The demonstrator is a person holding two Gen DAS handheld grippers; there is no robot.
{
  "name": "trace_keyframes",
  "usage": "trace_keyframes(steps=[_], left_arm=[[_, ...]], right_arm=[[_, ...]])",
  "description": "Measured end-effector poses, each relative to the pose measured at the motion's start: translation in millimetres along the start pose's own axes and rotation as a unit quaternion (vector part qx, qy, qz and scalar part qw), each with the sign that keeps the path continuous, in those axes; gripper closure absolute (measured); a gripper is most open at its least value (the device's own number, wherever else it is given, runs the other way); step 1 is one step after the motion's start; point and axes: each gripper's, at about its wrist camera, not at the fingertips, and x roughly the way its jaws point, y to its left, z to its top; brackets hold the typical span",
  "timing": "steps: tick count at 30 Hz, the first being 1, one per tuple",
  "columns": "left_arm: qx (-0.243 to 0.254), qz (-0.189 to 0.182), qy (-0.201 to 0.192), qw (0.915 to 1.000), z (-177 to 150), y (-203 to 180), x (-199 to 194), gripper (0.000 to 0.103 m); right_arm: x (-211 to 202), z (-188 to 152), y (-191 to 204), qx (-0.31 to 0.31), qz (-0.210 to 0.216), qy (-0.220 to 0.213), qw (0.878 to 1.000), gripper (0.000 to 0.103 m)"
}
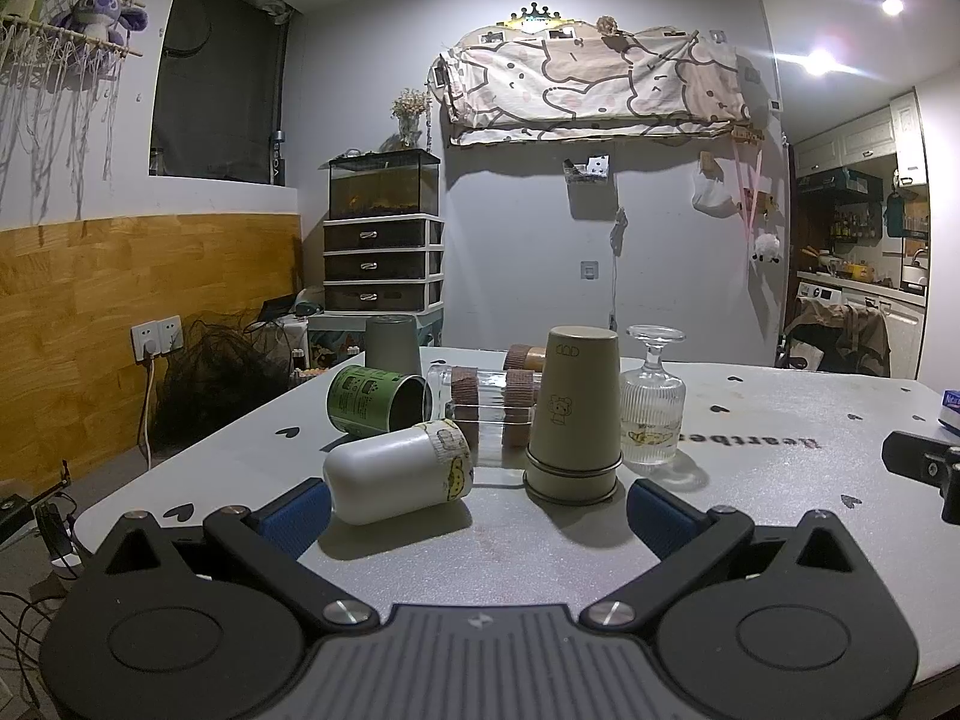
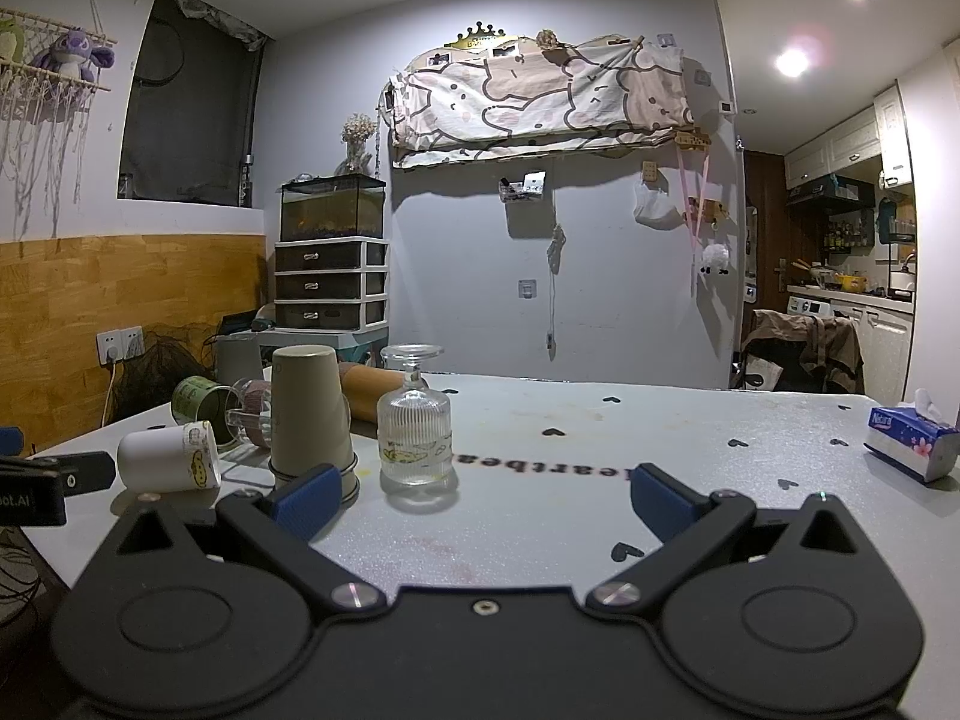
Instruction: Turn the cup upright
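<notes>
Several cups stand or lie on the grey table (image 1: 750,420). A tan cup (image 1: 575,414) stands upside down just ahead of my left gripper (image 1: 480,507), which is open and empty. A white cup (image 1: 396,474) lies on its side by the left finger. A clear stemmed glass (image 1: 653,414) stands upside down to the right. In the right wrist view the tan cup (image 2: 309,414), the glass (image 2: 415,426) and the white cup (image 2: 168,459) sit ahead and left of my open, empty right gripper (image 2: 483,498).
A green can (image 1: 378,399) and a clear mug with brown sleeves (image 1: 489,402) lie on their sides behind. A grey cup (image 1: 393,339) stands inverted at the far edge. A tissue box (image 2: 912,444) sits at the right. The other gripper (image 1: 924,468) shows at the right edge.
</notes>
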Motion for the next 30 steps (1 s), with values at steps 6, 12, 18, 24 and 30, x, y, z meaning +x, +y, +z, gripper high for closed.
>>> trace_keyframes(steps=[6,12,18,24,30], left_arm=[[0.000,0.001,0.000,1.0000,0.7,-0.1,-0.3,0.000],[0.000,0.001,0.001,1.0000,0.7,-0.2,-0.3,0.000],[0.001,0.001,0.001,1.0000,0.8,-0.3,-0.3,0.000],[0.000,0.001,0.001,1.0000,0.2,-0.6,-0.3,0.000],[0.001,0.001,0.002,1.0000,0.8,-0.4,-0.2,0.000]], right_arm=[[-0.3,0.0,-0.4,0.000,0.000,0.000,1.000,0.000],[-0.6,0.0,-0.8,0.001,0.000,0.000,1.000,0.000],[-0.9,-1.1,-3.9,0.000,0.000,0.000,1.000,0.000],[-0.4,-0.7,-1.9,0.000,0.000,0.001,1.000,0.000],[-0.6,-0.6,-2.0,0.000,0.000,0.001,1.000,0.000]])
